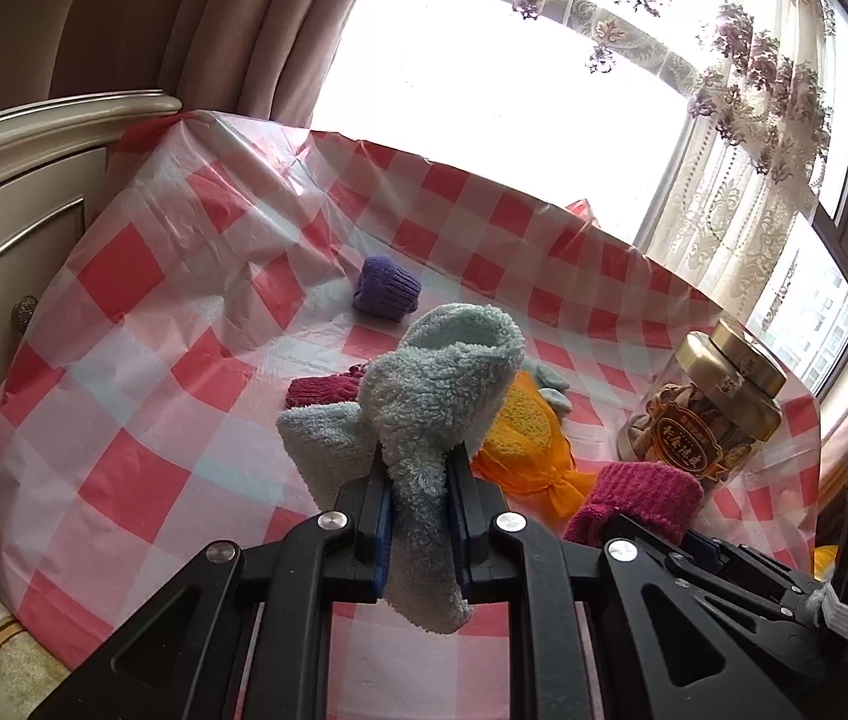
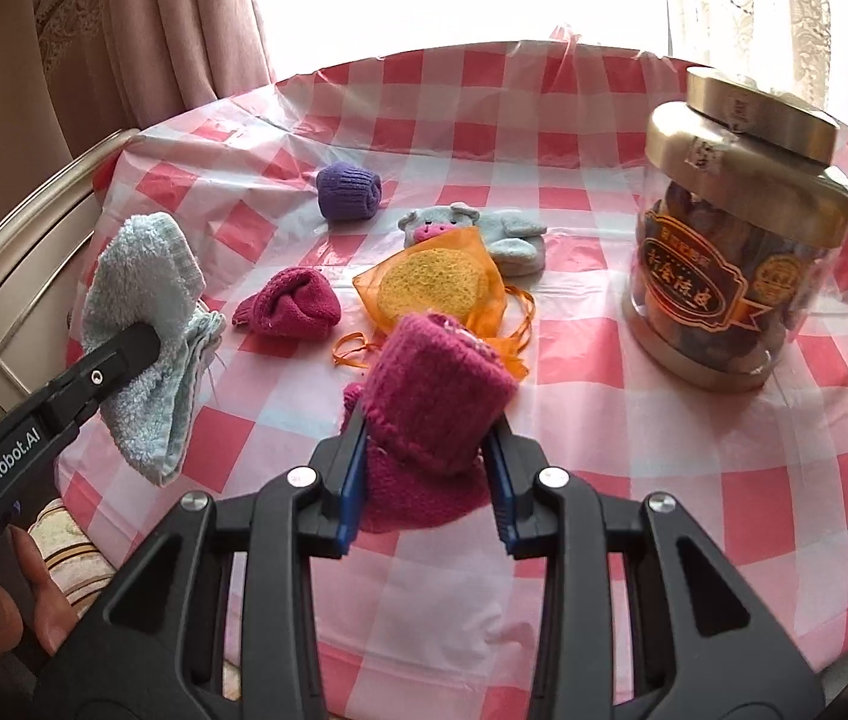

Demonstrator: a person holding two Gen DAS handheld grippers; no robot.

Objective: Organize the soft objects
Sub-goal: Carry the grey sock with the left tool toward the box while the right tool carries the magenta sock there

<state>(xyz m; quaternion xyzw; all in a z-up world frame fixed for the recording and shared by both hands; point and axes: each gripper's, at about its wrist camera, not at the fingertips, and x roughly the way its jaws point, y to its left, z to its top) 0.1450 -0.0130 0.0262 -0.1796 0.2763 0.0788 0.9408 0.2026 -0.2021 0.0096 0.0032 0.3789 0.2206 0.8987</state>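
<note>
Left gripper (image 1: 418, 474): clamped tight on pale blue fleece sock (image 1: 436, 396), cloth bunched between the pads, cuff standing up beyond the tips, toe end hanging down near the camera; held clear of the checked tablecloth (image 1: 142, 312), at the left side of the table in the right wrist view

Right gripper (image 2: 427, 450): pinched on magenta knit sock (image 2: 430, 414), pads pressing both flanks, sock lifted off the cloth near the front middle of the table

On the table, outward: second magenta sock (image 2: 289, 303), balled, left of centre; orange mesh pouch (image 2: 433, 288) with a yellow pad inside, just beyond the right gripper, ribbon ends trailing toward it; pale blue animal-face sock (image 2: 472, 231) touching the pouch on its far side; purple rolled sock (image 2: 347, 191) farther off, apart from the rest; gold-lidded jar (image 2: 742, 228) at the right

Step judged in hand: pick-up done on both sides, carry or pairing under way, one sock per gripper

Next move judged to call for: bringing each held sock to its mate, keeping clear of the ribbon and the jar, lowering before release; no bin or set-down place visible, destination cannot be told
</note>
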